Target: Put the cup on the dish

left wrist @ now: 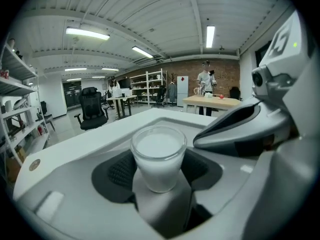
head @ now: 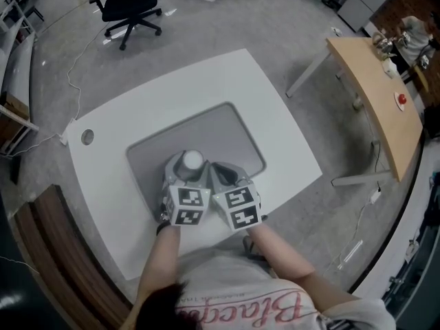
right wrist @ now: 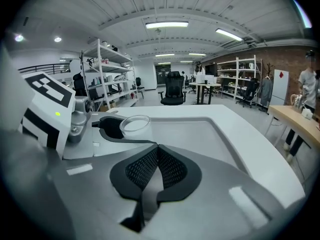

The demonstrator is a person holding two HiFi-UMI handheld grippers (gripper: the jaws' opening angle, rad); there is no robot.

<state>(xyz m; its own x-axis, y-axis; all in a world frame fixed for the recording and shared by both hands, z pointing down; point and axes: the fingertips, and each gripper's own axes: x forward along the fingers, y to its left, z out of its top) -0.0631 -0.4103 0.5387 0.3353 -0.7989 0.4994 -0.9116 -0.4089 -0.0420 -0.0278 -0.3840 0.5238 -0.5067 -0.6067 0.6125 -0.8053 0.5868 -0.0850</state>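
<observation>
While the left gripper point(left wrist: 159, 173) has its jaws closed on the sides of the cup point(head: 192, 160) (a clear glass, white inside), the cup stands upright over the grey mat point(head: 223, 126) on the white desk point(head: 265, 98). Just beside it, the right gripper point(right wrist: 157, 152) has its jaws pressed together on nothing.

cup point(left wrist: 158, 156) betw. jaws of L gripper point(head: 190, 167), over mat point(head: 227, 133) | mat on table point(head: 275, 115), centre | R gripper point(right wrist: 157, 156) just right of L gripper (side by side, nr front edge) | office chair point(head: 130, 5) behind table, far left | wooden desk point(head: 375, 95) well apart, right
</observation>
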